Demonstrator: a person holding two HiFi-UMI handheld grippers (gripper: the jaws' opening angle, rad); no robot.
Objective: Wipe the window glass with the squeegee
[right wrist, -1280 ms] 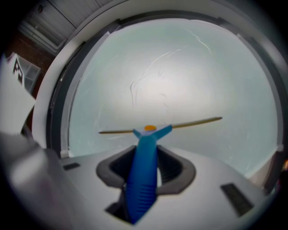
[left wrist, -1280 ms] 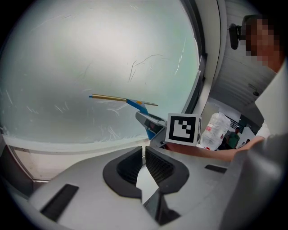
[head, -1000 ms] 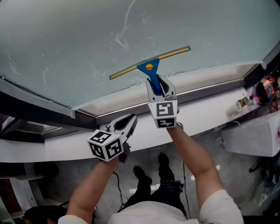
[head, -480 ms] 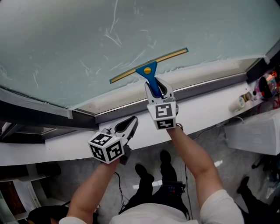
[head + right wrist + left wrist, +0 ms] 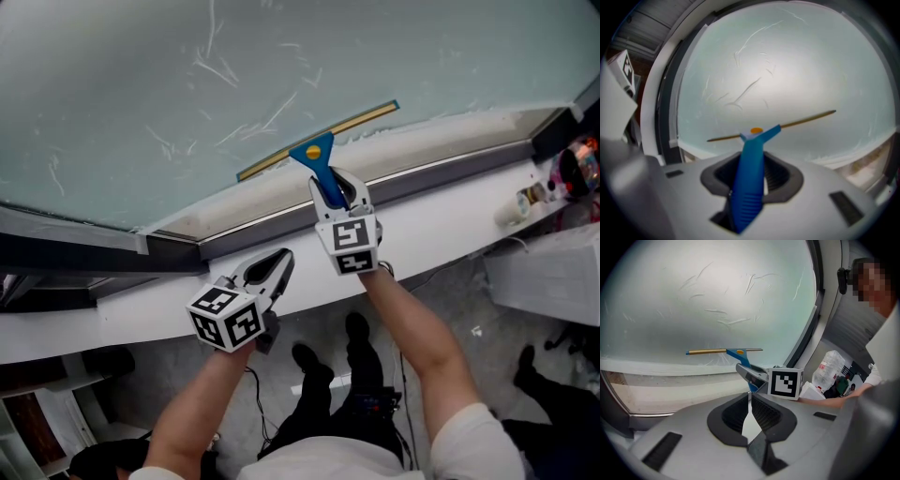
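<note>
Streaked window glass (image 5: 281, 56) fills the background above a white sill (image 5: 441, 225). The right gripper's (image 5: 753, 169) jaws pinch the blue squeegee's (image 5: 319, 148) handle, and its blade lies ahead of them on the lower glass. Only the left gripper view shows the left gripper's (image 5: 749, 403) jaws pressed together, empty; the head view leaves that unclear.

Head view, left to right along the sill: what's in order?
left claw → right claw, shut on the squeegee → small pale object on the sill → colourful clutter
</note>
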